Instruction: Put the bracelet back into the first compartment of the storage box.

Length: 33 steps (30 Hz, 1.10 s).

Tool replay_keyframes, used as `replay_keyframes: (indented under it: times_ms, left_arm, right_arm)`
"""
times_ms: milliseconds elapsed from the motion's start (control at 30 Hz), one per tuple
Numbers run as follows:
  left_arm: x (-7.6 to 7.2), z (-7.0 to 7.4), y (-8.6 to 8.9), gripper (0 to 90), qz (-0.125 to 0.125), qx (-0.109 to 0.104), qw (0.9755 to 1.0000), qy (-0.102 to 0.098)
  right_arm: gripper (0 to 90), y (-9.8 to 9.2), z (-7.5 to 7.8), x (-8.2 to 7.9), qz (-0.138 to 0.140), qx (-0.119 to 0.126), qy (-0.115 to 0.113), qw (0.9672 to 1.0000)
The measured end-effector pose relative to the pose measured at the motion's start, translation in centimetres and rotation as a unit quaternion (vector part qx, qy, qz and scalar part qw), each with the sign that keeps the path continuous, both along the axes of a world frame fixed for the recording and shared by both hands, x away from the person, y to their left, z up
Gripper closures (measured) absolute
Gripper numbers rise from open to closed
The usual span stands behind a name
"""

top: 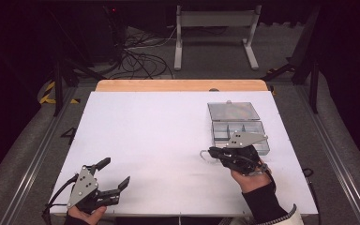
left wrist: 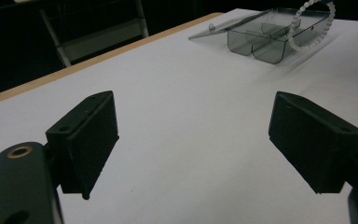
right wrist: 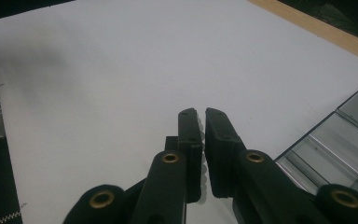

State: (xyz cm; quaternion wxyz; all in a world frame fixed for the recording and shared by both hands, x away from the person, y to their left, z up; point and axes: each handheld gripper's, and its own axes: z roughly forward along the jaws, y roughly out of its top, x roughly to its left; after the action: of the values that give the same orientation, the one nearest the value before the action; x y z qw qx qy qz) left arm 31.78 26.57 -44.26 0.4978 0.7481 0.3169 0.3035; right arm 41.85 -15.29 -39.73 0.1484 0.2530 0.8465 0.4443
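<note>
Dark floor and tangled cables frame the scene, and up front sits the white table (top: 168, 140) with its wooden strip along the far edge. Taking the compartment box (top: 241, 131) as our landmark, with its clear lid (top: 233, 111) flung open toward the far side: well away from it, down at the near-left corner of the table, the left gripper (top: 115, 176) hovers with jaws spread wide, nothing between them, just bare white tabletop ahead. In the left gripper view, that box sits far off across the table.

Moving right, just beside the box's near-left corner is the right gripper (top: 212, 152). Jaws pinched tight on a white beaded bracelet (top: 205, 157), the loop dangling clear of the table toward the box's left. The right gripper view shows only a sliver of beads (right wrist: 200, 135) squeezed between the pads.

Risk, as I read it: that's a thin grip on a small arc of a loop. A quick swing toward the box could let the bracelet slip, or the hanging loop could snag on a compartment wall and drop outside.
</note>
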Motion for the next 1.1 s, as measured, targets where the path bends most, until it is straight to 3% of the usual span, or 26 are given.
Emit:
replay_keyframes:
  times_ms: [633, 1100]
  left_arm:
    - [0.1, 0.0, 0.0, 16.2, 0.0, 0.003, 1.0, -0.002]
    - [0.1, 0.0, 0.0, 16.2, 0.0, 0.004, 1.0, 0.0]
  right_arm:
    - [85.9, -0.2, 2.6, 1.1, -0.016, -0.027, -0.003, 0.9995]
    - [85.9, -0.4, 4.0, 3.5, -0.04, -0.028, 0.007, 0.9988]
